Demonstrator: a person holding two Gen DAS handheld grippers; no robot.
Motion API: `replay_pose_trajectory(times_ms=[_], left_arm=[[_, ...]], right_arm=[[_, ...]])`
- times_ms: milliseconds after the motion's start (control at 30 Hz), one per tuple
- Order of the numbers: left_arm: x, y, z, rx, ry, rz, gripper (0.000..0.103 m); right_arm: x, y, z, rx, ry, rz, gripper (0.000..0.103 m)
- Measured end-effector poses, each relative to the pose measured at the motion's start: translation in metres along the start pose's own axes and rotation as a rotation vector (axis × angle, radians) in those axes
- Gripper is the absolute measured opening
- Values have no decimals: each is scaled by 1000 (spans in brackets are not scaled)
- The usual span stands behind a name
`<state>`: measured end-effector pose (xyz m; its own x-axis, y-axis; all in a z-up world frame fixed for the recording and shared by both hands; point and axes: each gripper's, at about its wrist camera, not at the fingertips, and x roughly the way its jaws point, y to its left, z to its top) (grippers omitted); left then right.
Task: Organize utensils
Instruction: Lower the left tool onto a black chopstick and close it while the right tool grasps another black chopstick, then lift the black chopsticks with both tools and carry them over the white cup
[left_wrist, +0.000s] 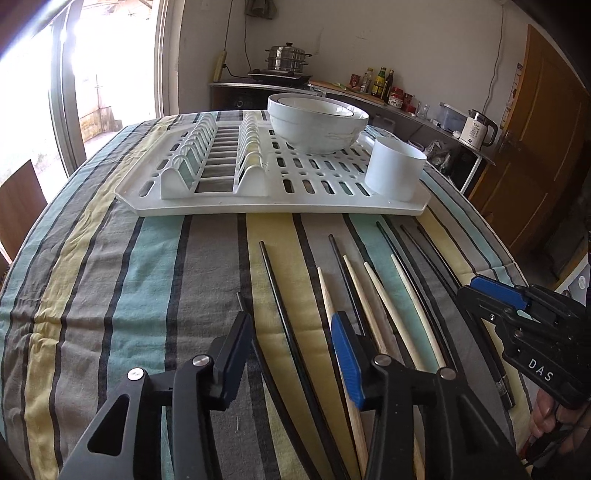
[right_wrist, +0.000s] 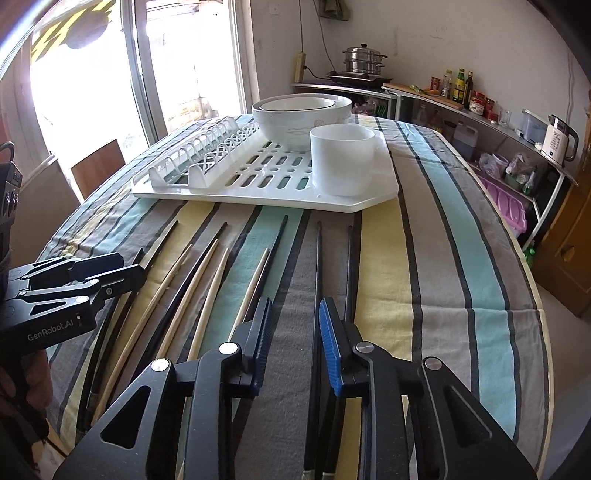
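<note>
Several chopsticks, black and pale wood, lie side by side on the striped tablecloth (left_wrist: 129, 277). My left gripper (left_wrist: 291, 332) is open and low over their near ends; a black chopstick (left_wrist: 277, 291) runs between its fingers, and the pads do not press on it. A wooden chopstick (left_wrist: 327, 299) passes under the blue right finger (left_wrist: 345, 350). My right gripper (right_wrist: 295, 328) is open too, with a black chopstick (right_wrist: 318, 266) close along its right finger (right_wrist: 330, 343). A white cup (right_wrist: 341, 162) stands on the white drying rack (right_wrist: 258, 195) beyond.
Two nested white bowls (left_wrist: 317, 125) sit at the back of the rack (left_wrist: 221, 206), whose plate slots are on the left. The other gripper appears at each view's edge. A wooden chair back (right_wrist: 98, 162) stands left of the table; a kitchen counter (right_wrist: 480, 110) lies behind.
</note>
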<state>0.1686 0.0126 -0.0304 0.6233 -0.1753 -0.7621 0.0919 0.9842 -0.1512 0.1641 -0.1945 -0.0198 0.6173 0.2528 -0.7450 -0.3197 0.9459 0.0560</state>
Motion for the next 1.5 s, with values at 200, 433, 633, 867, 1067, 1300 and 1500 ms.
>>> replay_pose_trajectory(times_ms=[200, 433, 633, 867, 1067, 1300, 1500], left_arm=[[13, 4, 13, -7, 28, 15, 32], [24, 3, 21, 1, 60, 8, 26], [30, 0, 25, 17, 70, 26, 25], [33, -6, 27, 72, 80, 102, 9], [32, -4, 27, 73, 81, 82, 6], [3, -7, 35, 59, 7, -7, 6], [-33, -12, 46, 69, -80, -60, 5]], right_arm=[[22, -12, 16, -7, 53, 6, 24], [41, -18, 28, -19, 105, 10, 22], [51, -17, 35, -41, 120, 7, 17], [54, -12, 37, -62, 131, -2, 6], [49, -13, 38, -40, 118, 34, 5], [19, -15, 43, -10, 29, 74, 5], [-15, -18, 53, 20, -77, 106, 5]])
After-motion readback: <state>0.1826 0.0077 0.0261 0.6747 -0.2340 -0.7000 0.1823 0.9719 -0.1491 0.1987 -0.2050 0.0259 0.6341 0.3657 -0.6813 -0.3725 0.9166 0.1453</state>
